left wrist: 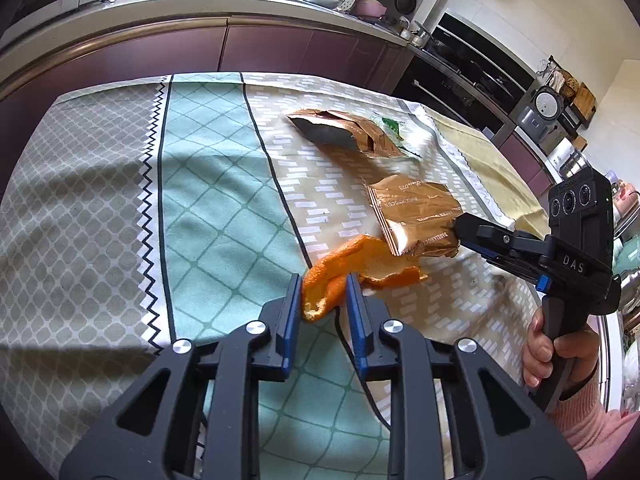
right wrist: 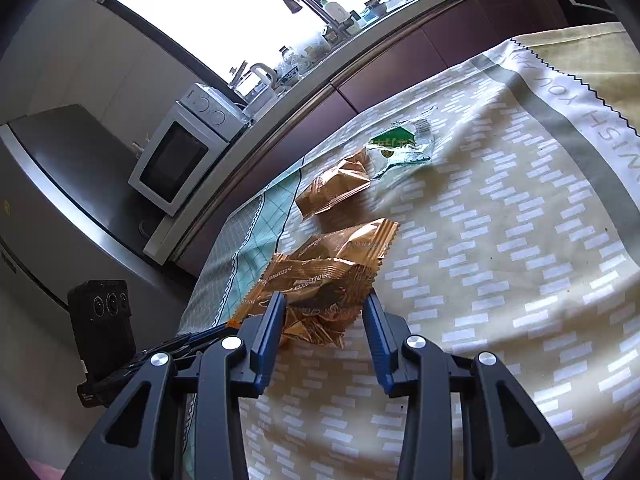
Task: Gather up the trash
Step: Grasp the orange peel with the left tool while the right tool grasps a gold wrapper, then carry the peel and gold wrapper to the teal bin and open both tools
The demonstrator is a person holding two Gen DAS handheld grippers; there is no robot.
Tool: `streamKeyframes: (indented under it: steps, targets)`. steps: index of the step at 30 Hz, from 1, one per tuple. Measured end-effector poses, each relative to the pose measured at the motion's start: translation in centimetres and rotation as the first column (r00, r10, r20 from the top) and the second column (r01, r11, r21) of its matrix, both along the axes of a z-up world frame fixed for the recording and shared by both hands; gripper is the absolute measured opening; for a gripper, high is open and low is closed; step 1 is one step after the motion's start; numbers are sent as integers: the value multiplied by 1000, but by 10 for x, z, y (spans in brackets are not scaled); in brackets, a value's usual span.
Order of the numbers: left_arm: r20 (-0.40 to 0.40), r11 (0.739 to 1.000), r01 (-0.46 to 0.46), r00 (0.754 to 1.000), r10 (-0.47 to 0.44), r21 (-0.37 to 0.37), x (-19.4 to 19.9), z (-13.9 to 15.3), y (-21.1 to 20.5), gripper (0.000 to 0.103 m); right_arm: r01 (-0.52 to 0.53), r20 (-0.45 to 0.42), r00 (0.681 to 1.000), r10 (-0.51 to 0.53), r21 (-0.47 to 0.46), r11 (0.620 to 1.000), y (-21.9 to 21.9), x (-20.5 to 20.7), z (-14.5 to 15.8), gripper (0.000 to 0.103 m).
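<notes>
Two copper-coloured foil snack wrappers, one nearer [right wrist: 320,276] and one farther [right wrist: 334,186], are seen lying emptied on a patterned tablecloth [right wrist: 520,240], with a crumpled green-and-white wrapper [right wrist: 400,146] just beyond the farther one. A strip of orange peel [left wrist: 340,276] is clamped at its near end between the blue pads of the left gripper [left wrist: 323,296], while the nearer wrapper sits between the parted jaws of the right gripper [right wrist: 324,316], whose pads are not seen pressing on it. Mirrored print on the foil cannot be read with certainty; "DAS" is marked on the right gripper's body, and "WISH YOU" is printed along the cloth's border.
</notes>
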State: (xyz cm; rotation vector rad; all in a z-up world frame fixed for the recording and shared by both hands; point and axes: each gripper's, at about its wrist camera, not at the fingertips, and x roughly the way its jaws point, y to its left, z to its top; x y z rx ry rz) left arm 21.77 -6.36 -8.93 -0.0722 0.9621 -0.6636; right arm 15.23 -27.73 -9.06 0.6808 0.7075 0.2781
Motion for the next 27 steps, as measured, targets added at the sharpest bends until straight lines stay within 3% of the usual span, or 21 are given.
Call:
streamKeyframes:
  steps: [11, 27]
  targets:
    - [82, 999, -16, 996, 19, -34, -23, 28, 17, 12, -5, 56, 998, 5, 7, 1000, 0, -8, 15, 38]
    - [134, 991, -105, 984, 115, -79, -56, 54, 90, 11, -81, 94, 992, 81, -4, 997, 31, -9, 32, 38]
